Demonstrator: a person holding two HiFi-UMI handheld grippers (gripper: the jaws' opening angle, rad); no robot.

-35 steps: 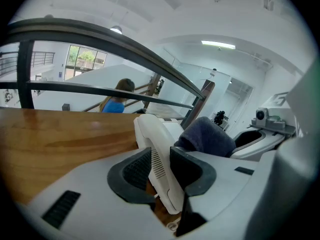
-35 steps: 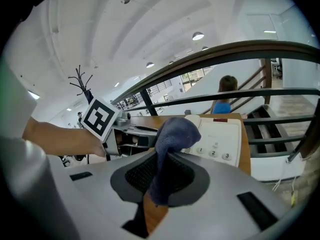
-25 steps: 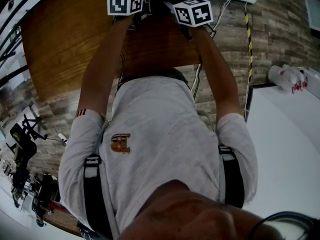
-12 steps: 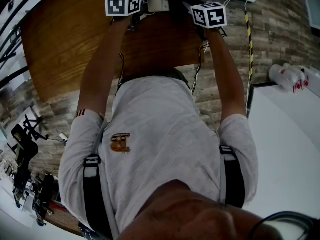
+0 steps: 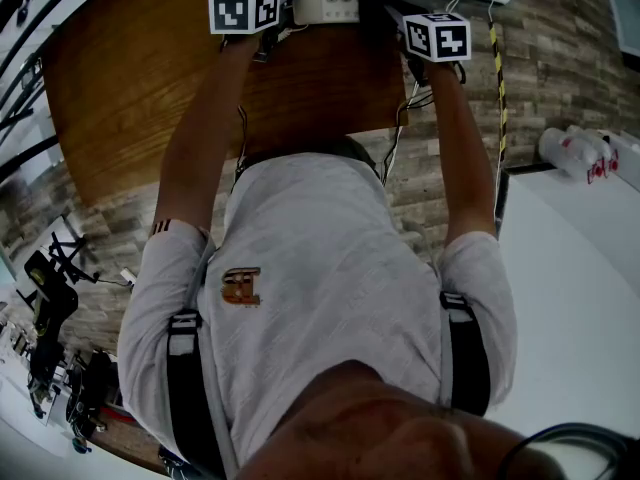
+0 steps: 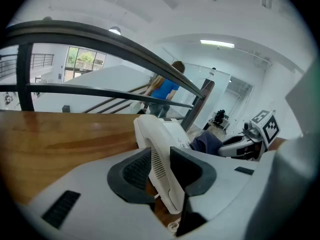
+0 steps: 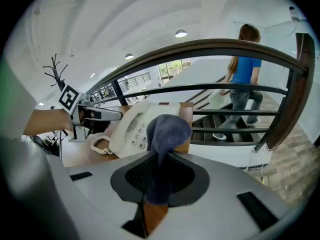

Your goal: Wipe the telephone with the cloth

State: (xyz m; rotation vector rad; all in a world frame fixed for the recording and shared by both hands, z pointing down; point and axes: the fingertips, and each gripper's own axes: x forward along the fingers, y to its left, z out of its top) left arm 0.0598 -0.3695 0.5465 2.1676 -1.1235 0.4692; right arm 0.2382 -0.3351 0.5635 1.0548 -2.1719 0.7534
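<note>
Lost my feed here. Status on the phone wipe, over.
Left gripper shut on telephone handset. Right gripper shut on cloth, beside the keypad. Nothing blocking.

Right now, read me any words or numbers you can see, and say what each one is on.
No text here can be read.
On the phone keypad: digits too small to read.
On the shirt logo: orange emblem, too blurred to read.
On the bottle label: red print, too small to read.
</note>
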